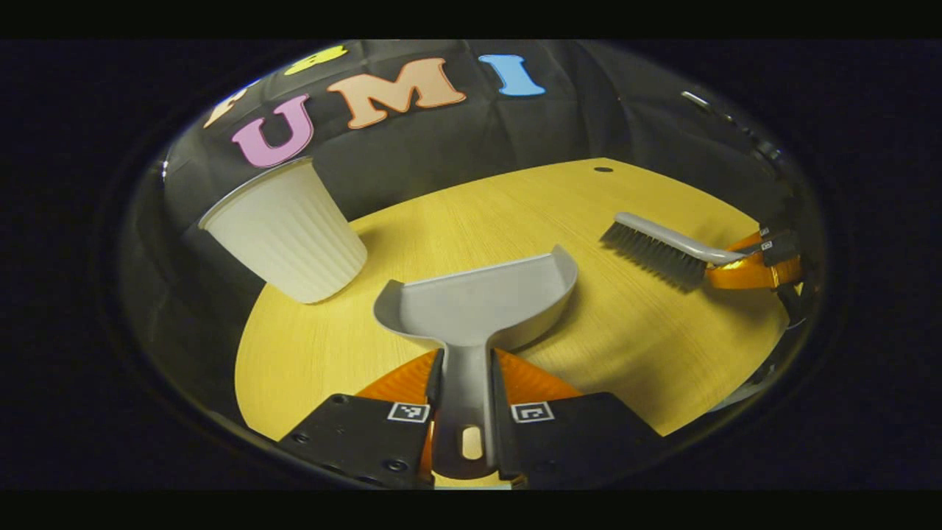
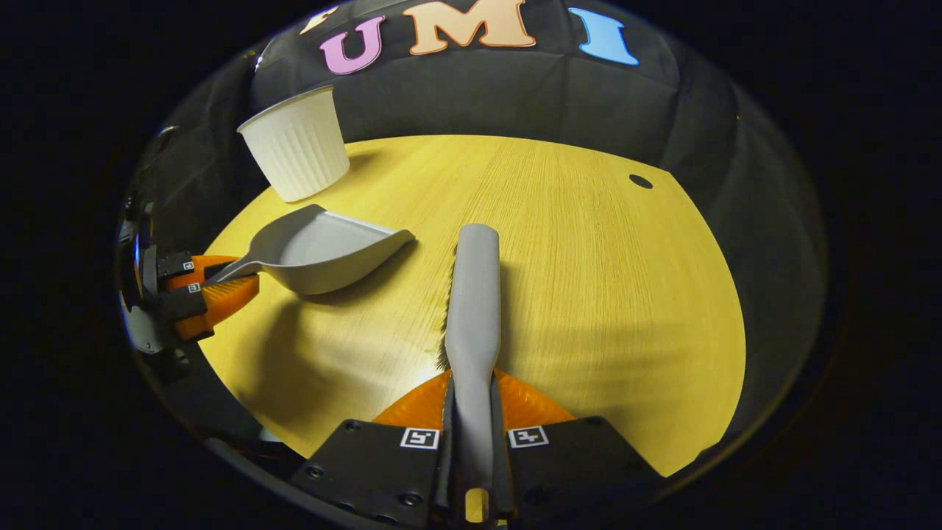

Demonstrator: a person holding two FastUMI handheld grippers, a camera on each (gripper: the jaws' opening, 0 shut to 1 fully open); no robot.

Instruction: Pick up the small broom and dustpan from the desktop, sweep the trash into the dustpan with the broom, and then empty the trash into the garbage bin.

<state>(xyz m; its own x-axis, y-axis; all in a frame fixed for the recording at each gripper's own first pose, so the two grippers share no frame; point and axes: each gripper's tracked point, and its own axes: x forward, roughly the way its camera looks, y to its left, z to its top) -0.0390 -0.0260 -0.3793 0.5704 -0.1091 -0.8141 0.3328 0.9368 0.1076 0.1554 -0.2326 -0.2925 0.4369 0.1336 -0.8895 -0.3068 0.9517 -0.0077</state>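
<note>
In the left gripper view, the left gripper (image 1: 465, 401) is at the bottom, and its two fingers are closed on the handle of the grey plastic dustpan (image 1: 482, 303). The handle runs straight between both fingers, and the open scoop of the dustpan points away from the camera, over the yellow wooden bench (image 1: 662, 331). It cannot be told whether the scoop touches the bench or is a little above it. To the left of the dustpan, near the bench edge, stands the white ribbed plastic garbage bin (image 1: 283, 232) (it looks like a cup, wider at the top). On the right side, well apart from the dustpan, the small grey broom with dark bristles (image 1: 659, 249) is seen, and the right gripper (image 1: 743, 265) holds its handle.

In the right gripper view, the right gripper (image 2: 472, 434) is at the bottom, and its fingers are pressed on the broom handle from both sides. The broom (image 2: 472, 294) goes forward over the bench (image 2: 625, 294), and its bristles point to the left side of the view. At the left, the left gripper (image 2: 221, 283) grips the dustpan (image 2: 320, 250) by the handle, and the scoop opens toward the right. The garbage bin (image 2: 296, 143) stands behind the dustpan, near it, at the far left edge of the bench.
</note>
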